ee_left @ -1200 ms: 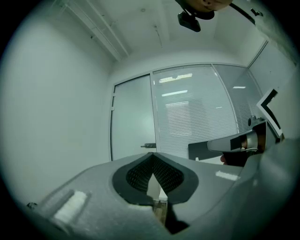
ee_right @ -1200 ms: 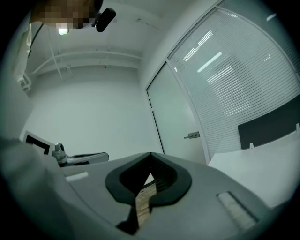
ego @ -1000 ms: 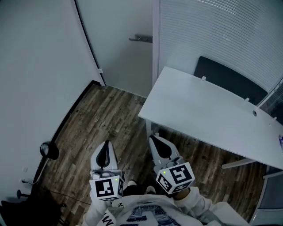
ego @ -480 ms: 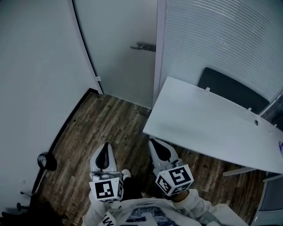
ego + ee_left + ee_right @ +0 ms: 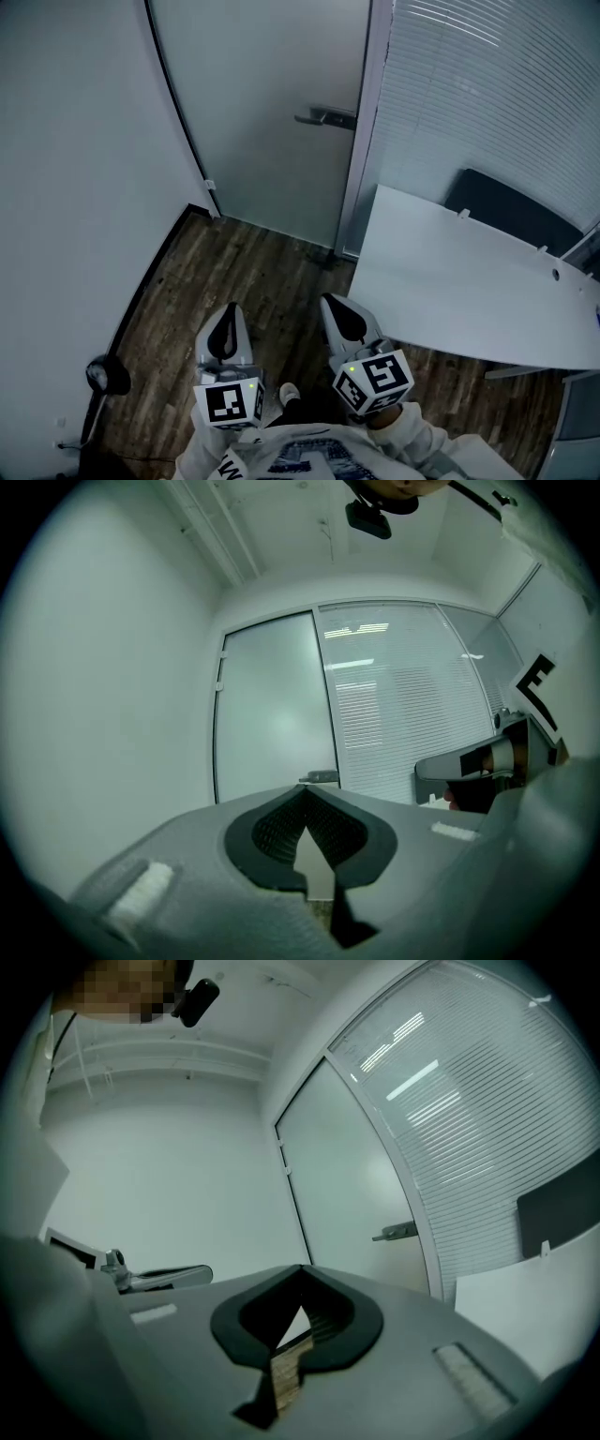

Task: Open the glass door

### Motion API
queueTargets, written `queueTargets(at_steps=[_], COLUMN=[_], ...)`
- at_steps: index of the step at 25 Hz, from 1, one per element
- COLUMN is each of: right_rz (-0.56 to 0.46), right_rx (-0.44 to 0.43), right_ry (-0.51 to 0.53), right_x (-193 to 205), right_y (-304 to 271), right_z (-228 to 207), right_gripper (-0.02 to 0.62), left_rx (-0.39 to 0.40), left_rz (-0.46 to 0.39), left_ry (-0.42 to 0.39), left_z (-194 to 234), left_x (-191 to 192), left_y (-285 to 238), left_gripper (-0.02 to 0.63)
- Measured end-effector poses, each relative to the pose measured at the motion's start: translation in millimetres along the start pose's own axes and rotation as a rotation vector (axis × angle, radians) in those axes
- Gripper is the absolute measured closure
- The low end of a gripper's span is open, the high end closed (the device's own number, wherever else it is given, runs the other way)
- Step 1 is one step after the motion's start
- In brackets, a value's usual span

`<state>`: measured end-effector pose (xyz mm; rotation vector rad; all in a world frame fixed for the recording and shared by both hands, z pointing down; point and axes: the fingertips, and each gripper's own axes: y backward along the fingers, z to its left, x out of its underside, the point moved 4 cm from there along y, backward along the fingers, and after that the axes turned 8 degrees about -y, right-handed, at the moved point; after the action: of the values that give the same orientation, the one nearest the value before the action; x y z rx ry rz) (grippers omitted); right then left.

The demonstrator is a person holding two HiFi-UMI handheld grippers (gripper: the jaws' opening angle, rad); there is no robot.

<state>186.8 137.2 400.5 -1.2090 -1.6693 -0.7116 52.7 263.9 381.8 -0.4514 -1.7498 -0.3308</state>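
At upper centre of the frame the glass door (image 5: 272,122) stands shut, its handle (image 5: 326,117) well apart from us, so we carry the left gripper (image 5: 226,319) and right gripper (image 5: 337,311) level (jaws pressed together, empty).

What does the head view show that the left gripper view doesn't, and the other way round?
Only the head view: the marker cube on the left hand-held gripper and a round black object on the floor by the wall. Only the left gripper view: the ceiling and that gripper's jaws pressed together. Both: the glass door, its handle and the blinds.
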Motion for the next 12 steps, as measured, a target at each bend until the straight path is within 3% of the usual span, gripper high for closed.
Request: queueTargets(at_steps=[6,12], right_rz=[0.005,0.033], right_rx=[0.033,0.071], right_ry=[0.0,0.002], right_x=[6.7,14.6], right_y=[-60.5,-85.3], right_z=[7.4,2.7], right_gripper=[0.592,0.592], left_rx=[0.034,0.059], left_rz=[0.008,0.017], left_ry=[0.011,0.032], left_z=[44.2,59.9], left_x=[17.3,31.2], left_y=[-43.9,-72.4], left_gripper=[0.601,0.601])
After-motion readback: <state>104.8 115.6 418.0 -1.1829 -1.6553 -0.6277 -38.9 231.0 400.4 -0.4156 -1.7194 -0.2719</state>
